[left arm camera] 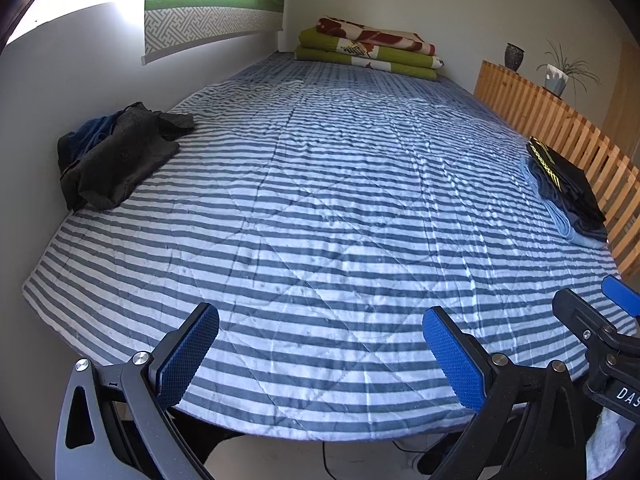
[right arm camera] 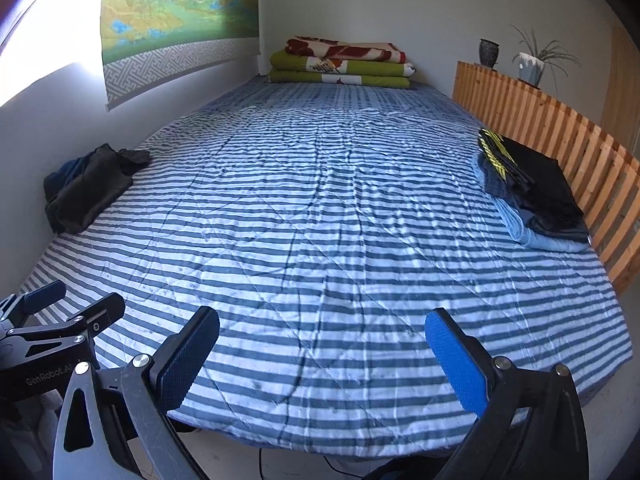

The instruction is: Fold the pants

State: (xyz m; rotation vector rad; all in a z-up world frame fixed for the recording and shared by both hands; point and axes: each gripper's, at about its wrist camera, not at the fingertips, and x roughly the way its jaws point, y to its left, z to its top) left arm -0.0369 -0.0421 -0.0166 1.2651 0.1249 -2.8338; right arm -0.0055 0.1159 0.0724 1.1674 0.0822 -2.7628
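Pants (left arm camera: 116, 156) seemingly crumpled, far left by wall | left gripper (left arm camera: 320, 356), right gripper (right arm camera: 322, 360) released

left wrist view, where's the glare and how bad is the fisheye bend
Left wrist view: the upper-left corner is blown out to white beside the wall scroll, and the striped quilt bows into a dome, its stripes curving. Right wrist view: the same washed-out patch at upper left, and the wooden slat rail bends; the dark clothes heap stays sharp.

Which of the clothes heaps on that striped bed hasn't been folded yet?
The crumpled dark grey and navy heap against the left wall. The black, dark blue and light blue pile by the wooden slatted rail is stacked flat.
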